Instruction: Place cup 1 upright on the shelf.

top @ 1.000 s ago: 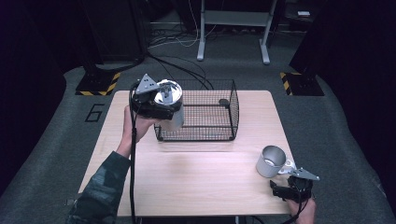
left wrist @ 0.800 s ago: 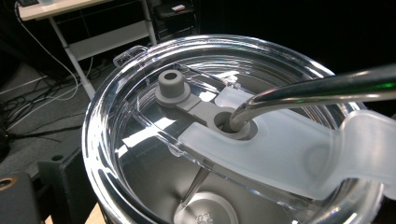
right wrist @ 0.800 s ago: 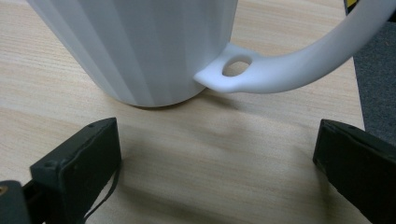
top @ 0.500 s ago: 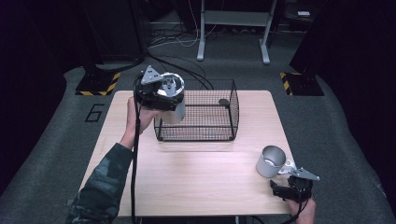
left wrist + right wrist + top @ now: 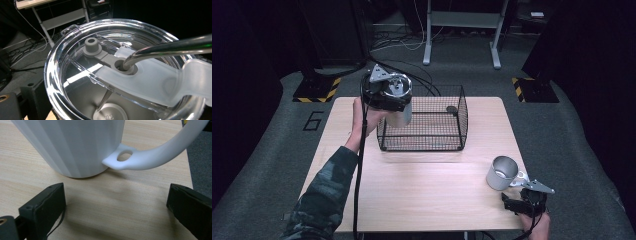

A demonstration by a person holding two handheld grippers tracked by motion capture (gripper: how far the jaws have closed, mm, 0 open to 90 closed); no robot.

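Moved since a second ago: my left gripper (image 5: 388, 94) has carried the silver metal tumbler (image 5: 399, 113) rightward and a little higher, so it now hangs over the left rim of the black wire-mesh basket (image 5: 447, 131). Grip state, left: clenched on the tumbler, as far as I can judge from the high view. Item detail, left gripper view: clear plastic lid (image 5: 75, 75), grey silicone stopper (image 5: 92, 47), bent metal straw (image 5: 170, 48) entering the lid hole. Right gripper (image 5: 113, 217): unmoved, jaws spread wide and released, resting on the pale wooden table (image 5: 432, 190) near its front right corner. Just ahead of it I log a white ribbed mug (image 5: 75, 145), upright, handle (image 5: 155, 157) pointing toward the table edge, not touched.
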